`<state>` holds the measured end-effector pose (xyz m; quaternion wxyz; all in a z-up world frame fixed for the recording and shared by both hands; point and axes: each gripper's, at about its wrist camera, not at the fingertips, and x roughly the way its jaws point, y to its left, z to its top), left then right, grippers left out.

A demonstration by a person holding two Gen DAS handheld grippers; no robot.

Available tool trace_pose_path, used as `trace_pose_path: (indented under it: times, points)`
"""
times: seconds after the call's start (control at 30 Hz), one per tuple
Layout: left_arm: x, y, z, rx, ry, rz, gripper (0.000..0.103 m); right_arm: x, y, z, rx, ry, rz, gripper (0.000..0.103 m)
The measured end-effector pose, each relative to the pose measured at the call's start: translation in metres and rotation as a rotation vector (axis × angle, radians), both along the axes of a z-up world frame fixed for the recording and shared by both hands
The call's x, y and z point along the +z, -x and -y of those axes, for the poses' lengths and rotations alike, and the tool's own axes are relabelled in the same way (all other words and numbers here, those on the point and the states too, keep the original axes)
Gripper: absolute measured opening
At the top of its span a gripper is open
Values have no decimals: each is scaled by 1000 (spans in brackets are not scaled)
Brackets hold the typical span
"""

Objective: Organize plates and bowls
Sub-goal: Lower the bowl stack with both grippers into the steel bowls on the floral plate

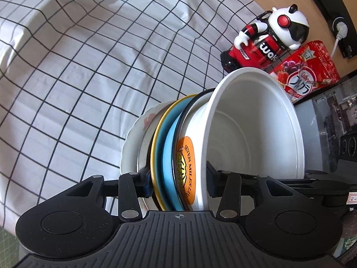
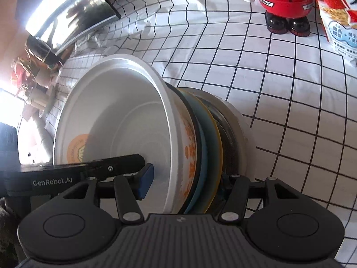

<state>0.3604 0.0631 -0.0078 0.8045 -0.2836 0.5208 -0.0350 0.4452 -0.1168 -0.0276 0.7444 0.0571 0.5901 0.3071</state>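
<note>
A stack of dishes stands on edge above the checked tablecloth (image 1: pixel 78 67). It holds a big white bowl (image 1: pixel 256 120) (image 2: pixel 125 111), a black-rimmed bowl with an orange label (image 1: pixel 187 156), a blue plate (image 1: pixel 169 147), a yellow-rimmed plate (image 1: pixel 156 138) and a white flowered plate (image 1: pixel 138 138). My left gripper (image 1: pixel 178 176) is shut on the stack, with one finger inside the white bowl and the other behind the yellow plate. My right gripper (image 2: pixel 187 183) clamps the same stack from the opposite side. Its blue pad (image 2: pixel 146 183) lies inside the white bowl, beside the left gripper's finger (image 2: pixel 89 172).
A red and white toy robot (image 1: pixel 267 38) (image 2: pixel 283 0) and a red cereal bag (image 1: pixel 305 71) (image 2: pixel 334 11) stand at the cloth's far edge. A dark appliance (image 1: pixel 330 129) sits beyond the bowl. A shiny reflective panel (image 2: pixel 67 11) leans at the cloth's other end.
</note>
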Motion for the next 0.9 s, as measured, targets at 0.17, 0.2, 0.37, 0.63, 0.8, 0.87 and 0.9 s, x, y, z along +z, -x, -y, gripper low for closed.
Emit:
trace_pose_path:
  times: [0.17,0.2,0.37,0.63,0.8,0.87,0.9]
  points:
    - [-3,-4,-1,-15,-18,0,41,8,4,-11,25,118,44,54]
    - [-3,-4,-1,-15,-19,5,41,10,5,-13,30,159,69,49]
    - [-4,-8,-3,-48,-21,6,41,11,3,-12,35,179,69,42]
    - [-4,-10,0,-109,-7,-51,41,14,9,-13,48,208,92,42]
    - [-6,-14,-5,-114,11,-65,40,15,7,-13,64,216,93,41]
    - [-6,-15,-6,-110,21,-64,39,16,7,-15,76,229,104,41]
    - [-7,-15,-7,-106,27,-63,39,16,8,-16,85,236,107,40]
